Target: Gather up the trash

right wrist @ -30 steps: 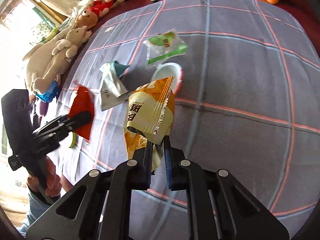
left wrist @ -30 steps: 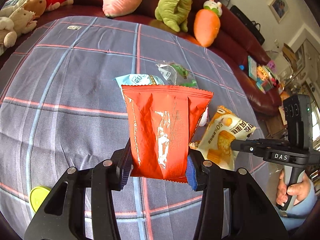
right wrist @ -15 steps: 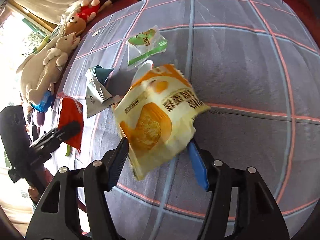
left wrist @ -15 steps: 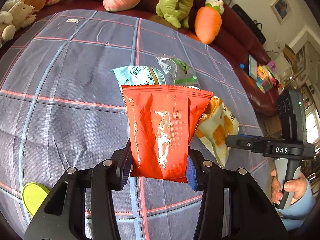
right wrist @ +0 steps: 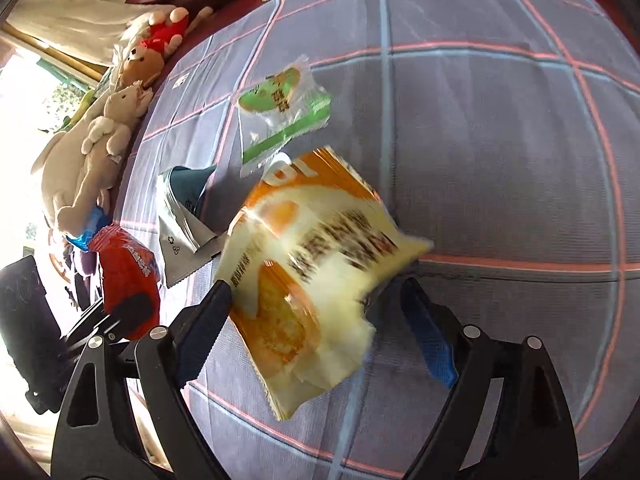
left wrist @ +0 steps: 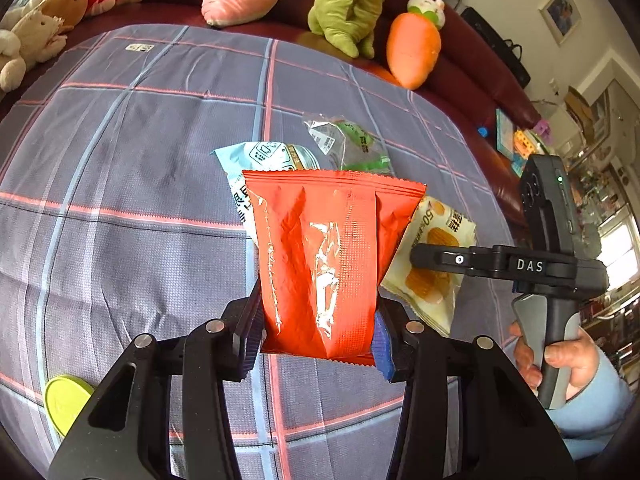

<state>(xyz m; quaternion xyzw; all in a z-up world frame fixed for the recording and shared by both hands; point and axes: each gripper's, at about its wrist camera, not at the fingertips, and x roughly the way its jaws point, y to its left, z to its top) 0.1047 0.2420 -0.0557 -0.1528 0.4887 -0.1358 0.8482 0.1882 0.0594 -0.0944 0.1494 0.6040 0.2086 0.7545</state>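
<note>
My left gripper (left wrist: 316, 336) is shut on a red snack bag (left wrist: 324, 256), held upright above the checked cloth (left wrist: 120, 168). In the right wrist view that red bag (right wrist: 124, 268) shows at the left. My right gripper (right wrist: 320, 304) has its jaws opening wide; a blurred yellow snack bag (right wrist: 320, 264) lies loose between them, clear of the blue right pad. From the left wrist view the yellow bag (left wrist: 436, 268) sits just behind the red one, with the right gripper (left wrist: 418, 257) over it. A green-printed clear wrapper (right wrist: 280, 112) and a pale blue and silver wrapper (right wrist: 184, 216) lie on the cloth.
A white round rim (right wrist: 280, 160) peeks out from under the yellow bag. A lime green lid (left wrist: 66, 400) lies at the near left of the cloth. Plush toys (left wrist: 348, 4) line the dark red sofa (left wrist: 480, 64) behind; more plush animals (right wrist: 100, 140) sit along the cloth's left edge.
The right gripper went from shut on the yellow bag to wide apart, and the bag spread out and dropped between the jaws. That gripper moved lower, toward the wrappers. The left gripper kept still.
</note>
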